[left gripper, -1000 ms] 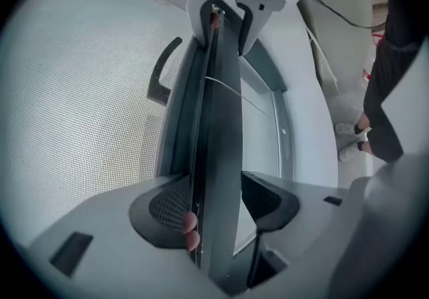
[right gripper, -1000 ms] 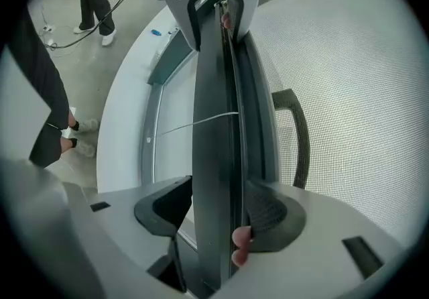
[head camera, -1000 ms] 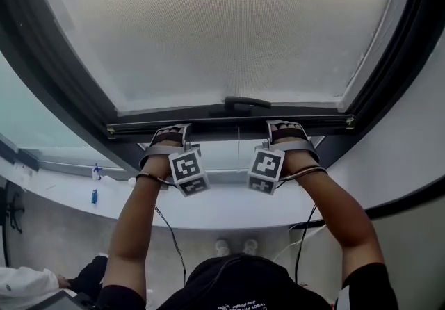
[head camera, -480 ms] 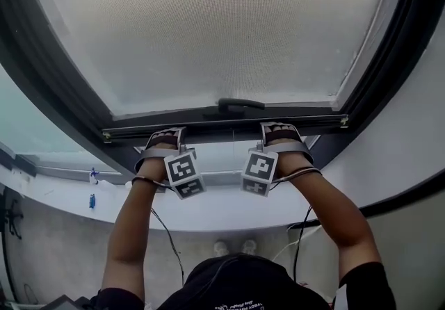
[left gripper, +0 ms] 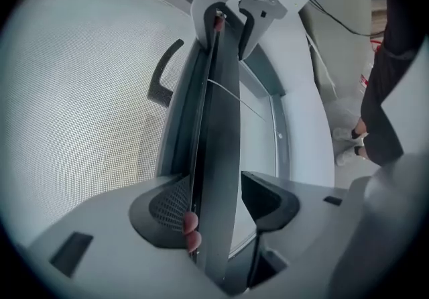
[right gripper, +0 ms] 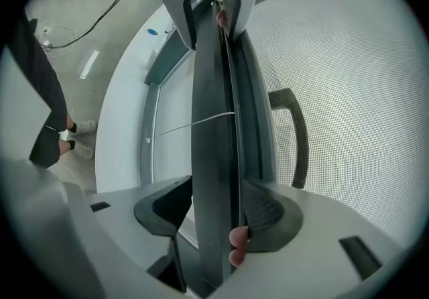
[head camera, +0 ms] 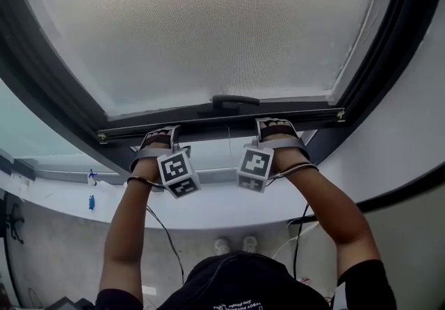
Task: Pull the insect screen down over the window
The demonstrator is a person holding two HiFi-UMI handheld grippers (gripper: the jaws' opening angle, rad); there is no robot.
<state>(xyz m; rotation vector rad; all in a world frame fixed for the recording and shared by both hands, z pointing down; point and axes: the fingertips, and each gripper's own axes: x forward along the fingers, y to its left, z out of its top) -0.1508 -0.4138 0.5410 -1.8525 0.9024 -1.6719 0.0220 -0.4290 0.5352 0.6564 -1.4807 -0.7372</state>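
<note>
Left gripper (head camera: 158,135) and right gripper (head camera: 273,125) straddle the bottom bar (head camera: 212,128) of the insect screen (head camera: 208,23), jaws wide, seemingly clamped on it. Mostly down; a strip of bare glass (head camera: 212,154) below is uncovered.

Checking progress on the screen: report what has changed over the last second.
Nothing was taken hold of or let go; only the head view itself drifted slightly. The left gripper and right gripper stay shut on the screen's bottom bar, which shows no clear move.
</note>
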